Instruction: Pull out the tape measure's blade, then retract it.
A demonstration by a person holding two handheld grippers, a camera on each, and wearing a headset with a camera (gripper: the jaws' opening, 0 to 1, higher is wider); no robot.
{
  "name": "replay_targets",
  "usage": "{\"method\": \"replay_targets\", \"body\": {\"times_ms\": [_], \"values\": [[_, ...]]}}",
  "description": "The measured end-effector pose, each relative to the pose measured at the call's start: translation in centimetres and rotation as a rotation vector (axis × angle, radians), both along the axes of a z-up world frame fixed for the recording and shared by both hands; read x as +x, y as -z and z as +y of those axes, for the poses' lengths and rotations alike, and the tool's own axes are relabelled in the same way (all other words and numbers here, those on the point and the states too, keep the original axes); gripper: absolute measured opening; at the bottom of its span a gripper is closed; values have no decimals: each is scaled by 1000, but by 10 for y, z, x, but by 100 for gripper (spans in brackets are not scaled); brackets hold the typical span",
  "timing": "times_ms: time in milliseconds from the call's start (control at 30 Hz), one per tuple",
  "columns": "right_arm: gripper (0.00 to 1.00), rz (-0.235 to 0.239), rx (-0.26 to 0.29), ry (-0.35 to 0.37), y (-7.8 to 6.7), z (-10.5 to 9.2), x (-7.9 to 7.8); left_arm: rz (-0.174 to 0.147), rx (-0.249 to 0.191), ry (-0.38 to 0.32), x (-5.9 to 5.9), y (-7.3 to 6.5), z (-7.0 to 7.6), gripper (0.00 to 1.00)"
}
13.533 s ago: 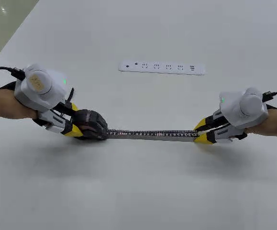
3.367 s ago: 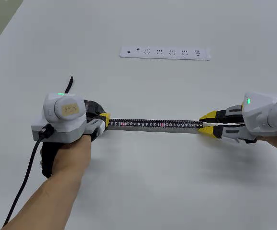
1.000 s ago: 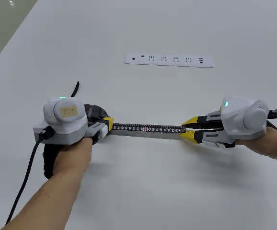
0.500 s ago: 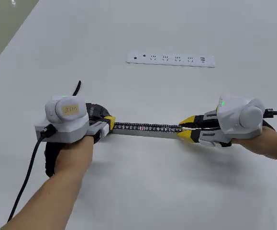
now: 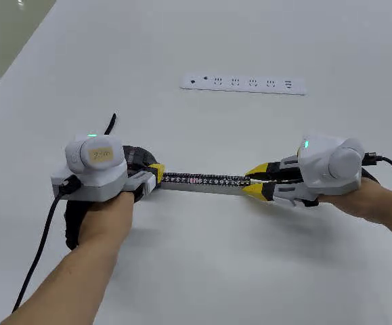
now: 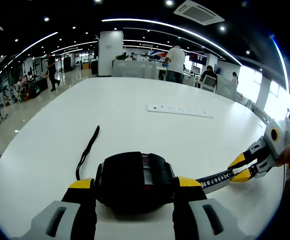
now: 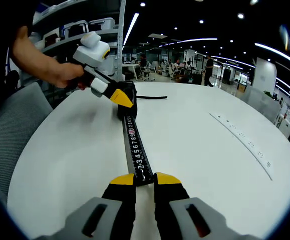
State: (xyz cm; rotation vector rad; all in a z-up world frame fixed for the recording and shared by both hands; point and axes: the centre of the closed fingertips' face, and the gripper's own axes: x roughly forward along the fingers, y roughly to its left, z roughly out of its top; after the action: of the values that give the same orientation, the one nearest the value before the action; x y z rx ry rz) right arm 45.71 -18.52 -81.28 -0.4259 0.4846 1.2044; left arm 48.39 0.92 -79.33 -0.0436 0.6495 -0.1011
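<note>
A black tape measure case [image 6: 134, 177] sits on the white table between the yellow-tipped jaws of my left gripper [image 6: 134, 186], which is shut on it; in the head view the case [image 5: 136, 161] lies mostly hidden under that gripper [image 5: 151, 174]. Its blade [image 5: 202, 181] runs out to the right, printed with numbers. My right gripper [image 5: 250, 183] is shut on the blade's end, and in the right gripper view the blade [image 7: 134, 150] leads from my right gripper [image 7: 143, 179] up to the case [image 7: 128, 100].
A white power strip [image 5: 243, 83] lies flat at the far side of the table. The tape measure's black wrist strap [image 6: 87, 150] trails away behind the case. A black cable [image 5: 36, 250] hangs from the left gripper along the person's arm.
My right gripper has moved left toward the case with the blade's end, and the exposed blade is shorter. The left gripper holds its place on the case.
</note>
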Motion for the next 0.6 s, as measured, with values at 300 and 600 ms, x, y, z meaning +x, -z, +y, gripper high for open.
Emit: {"method": "replay_targets", "body": {"times_ms": [300,600], "values": [[12,5,8,4,1,7,1,1,1,1,0,0,0,58],[12,15,24,0,2,19,3,2,-2,0,0,0,0,58]]}}
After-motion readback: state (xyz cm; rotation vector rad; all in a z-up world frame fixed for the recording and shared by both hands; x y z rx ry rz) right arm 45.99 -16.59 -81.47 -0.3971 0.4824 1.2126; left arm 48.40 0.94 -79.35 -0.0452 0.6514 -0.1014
